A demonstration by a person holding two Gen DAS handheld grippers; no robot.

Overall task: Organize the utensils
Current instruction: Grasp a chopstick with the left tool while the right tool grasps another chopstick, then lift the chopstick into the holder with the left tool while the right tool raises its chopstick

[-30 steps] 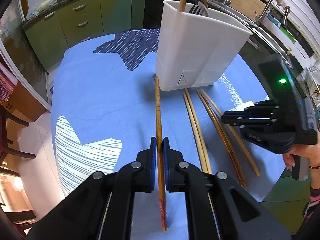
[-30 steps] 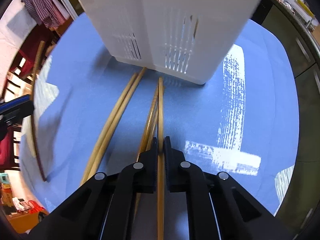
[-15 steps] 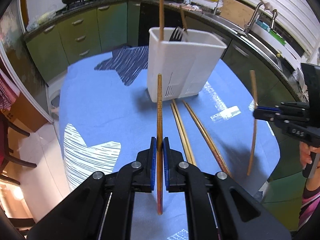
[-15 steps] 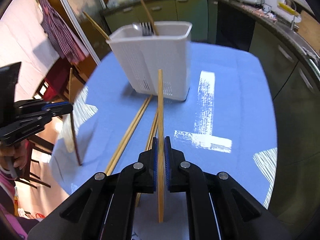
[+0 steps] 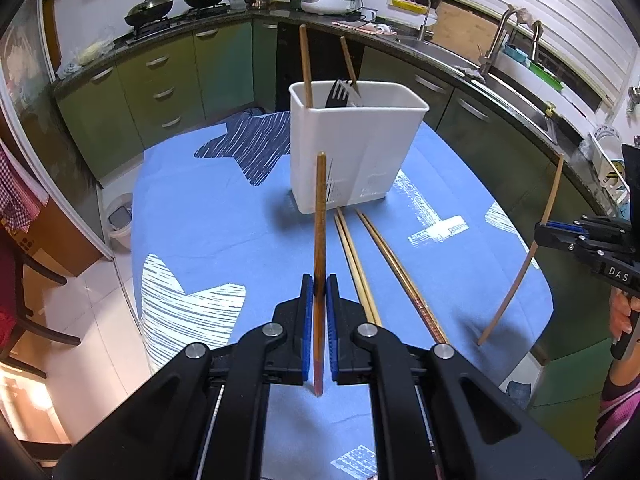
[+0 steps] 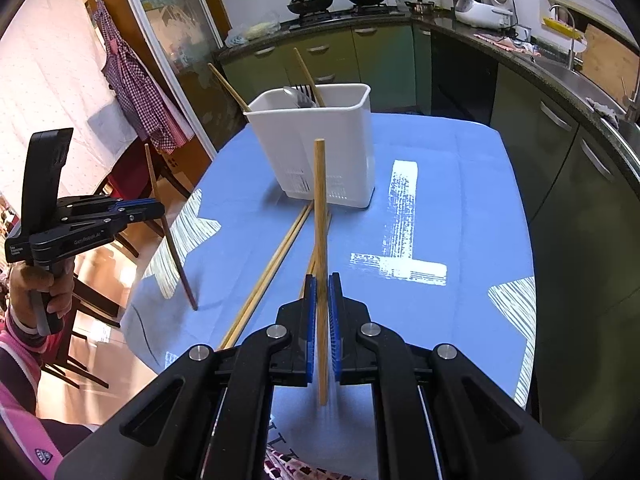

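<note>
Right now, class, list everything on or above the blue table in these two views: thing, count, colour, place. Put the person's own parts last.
Utensil holder: one, white, upright on the far side of the table.
Utensils in holder: two brown sticks and a dark fork, standing inside it.
Chopsticks on table: a pale pair and a darker one, lying in front of the holder.
Dark chopstick: one, reddish brown, lifted off the table in the left gripper.
Pale chopstick: one, light wood, lifted in the right gripper.
Tablecloth: one, blue with white and navy patches.
Hands: left hand and right hand, each holding a black gripper handle.
</note>
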